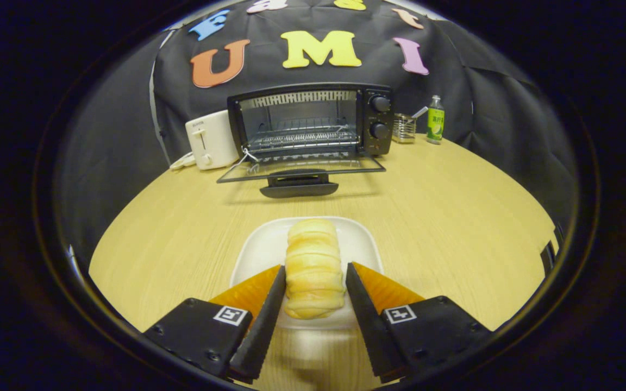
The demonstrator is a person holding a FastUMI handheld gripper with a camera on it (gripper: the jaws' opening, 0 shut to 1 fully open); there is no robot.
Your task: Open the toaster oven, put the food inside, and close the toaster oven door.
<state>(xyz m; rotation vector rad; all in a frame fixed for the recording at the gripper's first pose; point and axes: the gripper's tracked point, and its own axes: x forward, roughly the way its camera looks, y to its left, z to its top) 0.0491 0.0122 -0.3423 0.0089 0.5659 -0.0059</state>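
Note:
A long ridged bread roll (313,255) lies lengthwise on a white square plate (261,250) on the wooden table. My gripper (315,267) has one finger on each side of the roll's near half, and both pads touch its sides. The roll still rests on the plate. Well beyond the plate, the black toaster oven (310,122) stands at the table's far edge. Its glass door (299,168) is folded down flat with the handle (298,189) toward me. The wire rack (302,138) inside is bare.
A white pop-up toaster (211,140) stands just left of the oven. To the oven's right are a wire mesh holder (404,128) and a green-labelled bottle (436,120). Bare tabletop (432,206) lies between the plate and the oven door.

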